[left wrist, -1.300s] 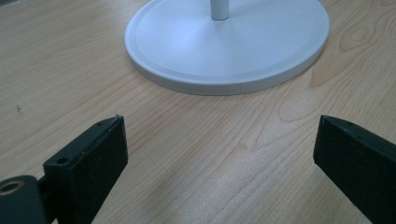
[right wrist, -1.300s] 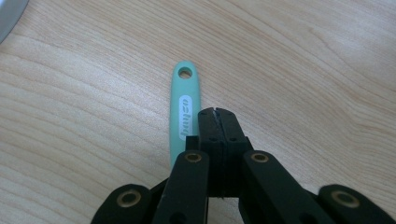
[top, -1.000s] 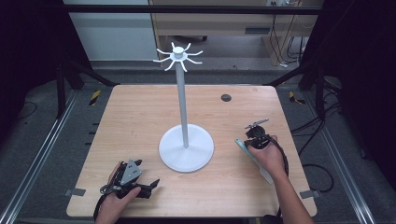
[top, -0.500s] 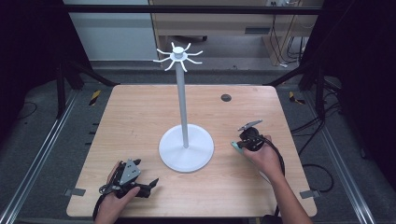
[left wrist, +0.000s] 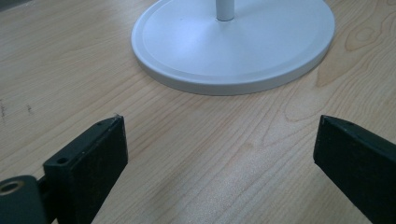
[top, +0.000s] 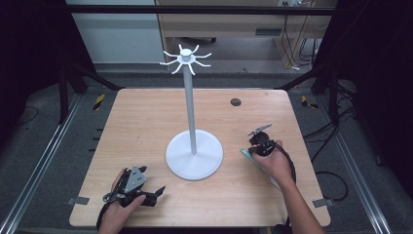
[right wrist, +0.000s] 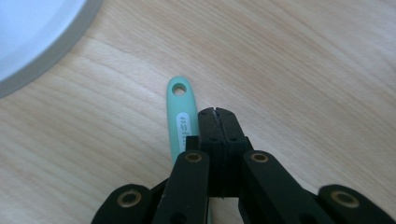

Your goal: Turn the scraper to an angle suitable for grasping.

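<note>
Right tongs (right wrist: 215,112) pressed together beside the mint handle (right wrist: 180,116).
My left tongs (left wrist: 219,149) gape over bare bench (left wrist: 210,140); gripping the handle? Seemingly not.

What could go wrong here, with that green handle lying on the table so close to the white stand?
The right gripper is shut beside the mint-green handle, not around it, so a lift now would probably leave it on the table. Pushing sideways could slide the handle into the stand's round base. The hooks sit high on a thin pole, so hanging may wobble it.
</note>
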Tool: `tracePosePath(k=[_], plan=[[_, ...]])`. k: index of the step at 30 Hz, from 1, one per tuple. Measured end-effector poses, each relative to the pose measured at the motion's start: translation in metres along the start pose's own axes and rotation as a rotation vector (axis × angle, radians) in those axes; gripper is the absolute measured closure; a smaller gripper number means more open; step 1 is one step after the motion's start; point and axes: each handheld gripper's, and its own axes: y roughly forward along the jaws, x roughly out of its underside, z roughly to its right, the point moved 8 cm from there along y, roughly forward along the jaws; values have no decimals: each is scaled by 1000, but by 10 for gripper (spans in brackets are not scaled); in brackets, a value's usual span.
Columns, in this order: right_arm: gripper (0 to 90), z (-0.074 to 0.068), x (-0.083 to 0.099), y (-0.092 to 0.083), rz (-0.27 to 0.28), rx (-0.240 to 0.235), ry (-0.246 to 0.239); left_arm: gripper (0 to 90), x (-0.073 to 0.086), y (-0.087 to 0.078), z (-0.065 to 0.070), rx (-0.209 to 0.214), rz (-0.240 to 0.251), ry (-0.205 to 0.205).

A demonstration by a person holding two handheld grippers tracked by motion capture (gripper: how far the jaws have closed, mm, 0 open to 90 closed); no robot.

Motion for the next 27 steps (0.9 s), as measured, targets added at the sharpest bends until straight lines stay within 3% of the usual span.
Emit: tracePosePath(k=[9,16,22,24,25,27], plan=[[900,-13,2,-2,-10,-44,-33,25,1,1,0,-1,-4,2],[900,-36,8,-10,-11,-94,-87,25,1,0,0,0,-6,4],[900,-45,8,-18,1,-103,-123,25,1,0,0,0,-6,4],[881,-46,5,-23,10,-100,-143,25,1,0,0,0,-6,4],[816,-46,1,-26,14,-98,-162,25,1,1,1,2,-6,3],[779,-46,-1,-27,7,-107,-175,25,1,1,1,3,-5,2]])
